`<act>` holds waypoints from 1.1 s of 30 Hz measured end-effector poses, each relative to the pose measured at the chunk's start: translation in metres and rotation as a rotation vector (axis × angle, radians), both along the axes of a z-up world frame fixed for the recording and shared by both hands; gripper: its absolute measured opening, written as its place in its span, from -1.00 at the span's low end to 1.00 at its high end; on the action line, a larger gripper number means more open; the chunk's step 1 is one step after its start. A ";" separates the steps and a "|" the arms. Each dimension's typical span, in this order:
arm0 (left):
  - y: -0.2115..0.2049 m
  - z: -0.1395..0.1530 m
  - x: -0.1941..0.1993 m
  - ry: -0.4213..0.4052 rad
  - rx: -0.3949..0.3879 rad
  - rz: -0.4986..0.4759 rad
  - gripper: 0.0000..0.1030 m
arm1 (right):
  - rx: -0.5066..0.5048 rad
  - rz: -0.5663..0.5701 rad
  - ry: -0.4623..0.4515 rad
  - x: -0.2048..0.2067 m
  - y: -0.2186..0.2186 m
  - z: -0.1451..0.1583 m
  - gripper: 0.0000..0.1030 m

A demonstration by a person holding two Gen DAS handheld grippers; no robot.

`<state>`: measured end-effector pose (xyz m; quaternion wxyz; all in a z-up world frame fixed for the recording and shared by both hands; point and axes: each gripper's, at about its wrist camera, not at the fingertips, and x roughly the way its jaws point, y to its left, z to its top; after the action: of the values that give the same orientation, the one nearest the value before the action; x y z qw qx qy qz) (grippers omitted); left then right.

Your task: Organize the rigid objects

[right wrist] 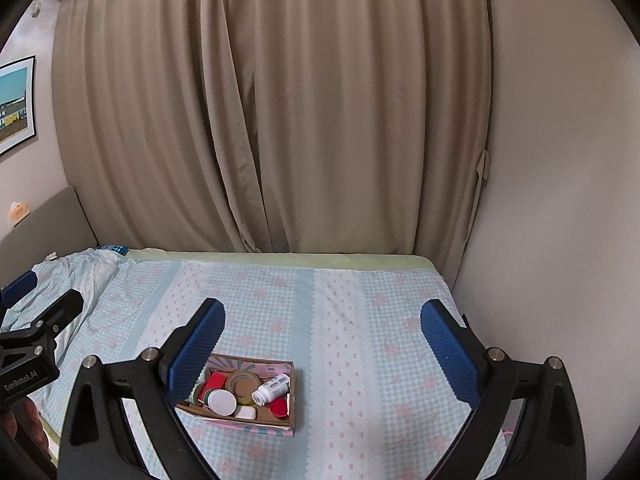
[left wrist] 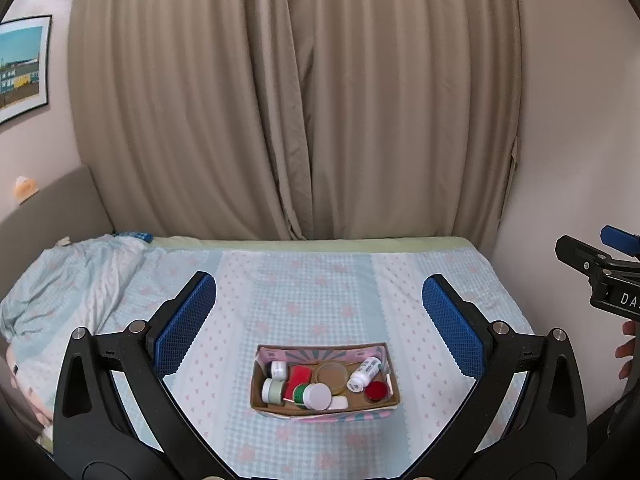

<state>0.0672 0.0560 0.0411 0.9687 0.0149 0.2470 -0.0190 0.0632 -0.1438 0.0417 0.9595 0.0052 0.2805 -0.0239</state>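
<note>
A small cardboard box (left wrist: 325,410) with pink and blue sides sits on the bed. It also shows in the right wrist view (right wrist: 295,394). It holds several small items: a white pill bottle (left wrist: 363,372) lying on its side, a red lid (left wrist: 376,391), a large white lid (left wrist: 317,396), a red block (left wrist: 299,376) and small jars. The white pill bottle (right wrist: 272,389) shows in the right wrist view too. My left gripper (left wrist: 320,308) is open and empty above the box. My right gripper (right wrist: 322,328) is open and empty, with the box near its left finger.
The bed sheet (left wrist: 312,280) is light blue check with pink flowers. A crumpled blanket (left wrist: 72,280) lies at the left. Beige curtains (left wrist: 296,100) hang behind the bed. A wall (right wrist: 560,200) stands at the right. A framed picture (left wrist: 22,68) hangs at the left.
</note>
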 end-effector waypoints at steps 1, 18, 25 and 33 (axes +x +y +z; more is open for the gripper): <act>0.000 0.001 0.000 -0.001 -0.001 0.001 1.00 | -0.002 -0.003 0.002 0.001 0.000 0.000 0.90; 0.003 0.000 0.006 -0.026 -0.007 -0.005 1.00 | -0.005 -0.021 -0.001 0.004 0.000 0.001 0.90; 0.003 -0.002 0.005 -0.039 -0.011 -0.015 1.00 | -0.011 -0.023 -0.013 0.004 0.001 0.001 0.90; -0.003 -0.002 0.001 -0.062 0.005 -0.039 1.00 | -0.007 -0.024 -0.011 0.004 0.001 0.000 0.90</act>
<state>0.0678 0.0529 0.0395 0.9753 0.0226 0.2164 -0.0368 0.0672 -0.1430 0.0418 0.9607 0.0053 0.2751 -0.0362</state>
